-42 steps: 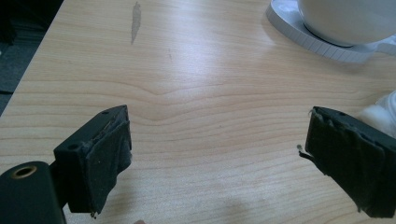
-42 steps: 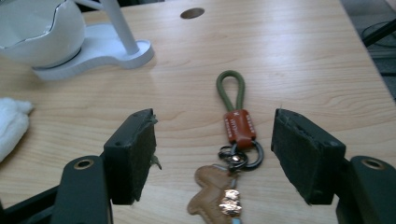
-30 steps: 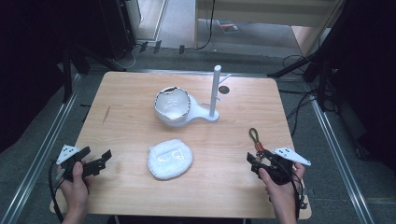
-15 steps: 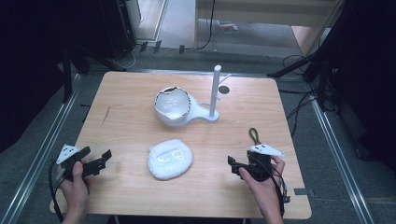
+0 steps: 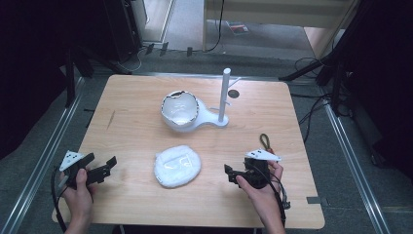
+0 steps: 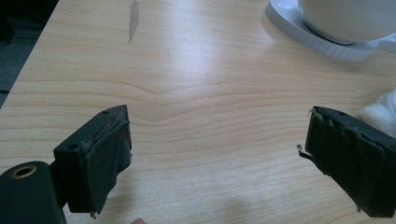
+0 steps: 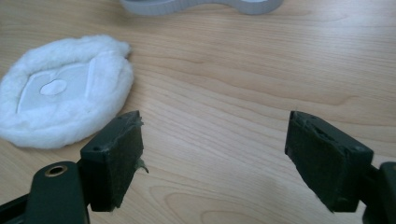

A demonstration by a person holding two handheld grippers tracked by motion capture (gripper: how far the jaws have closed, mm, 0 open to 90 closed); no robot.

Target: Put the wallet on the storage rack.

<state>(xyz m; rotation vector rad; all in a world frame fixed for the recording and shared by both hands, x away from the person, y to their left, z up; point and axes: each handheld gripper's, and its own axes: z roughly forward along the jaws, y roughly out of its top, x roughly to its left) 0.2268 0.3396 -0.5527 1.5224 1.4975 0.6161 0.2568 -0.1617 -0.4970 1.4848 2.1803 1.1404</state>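
Bowl on white stand, contents unclear; both hand-held grippers wide apart, empty.

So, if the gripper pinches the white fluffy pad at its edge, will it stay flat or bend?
The white fluffy pad looks soft and thin, so it will probably droop. Its fleecy rim likely compresses between the fingers. It seems light and lies flat, so rolling is unlikely.

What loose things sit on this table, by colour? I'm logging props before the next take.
White: 3 - fluffy pad, bowl, stand with post
Dark: 1 - cord loop
Total: 4
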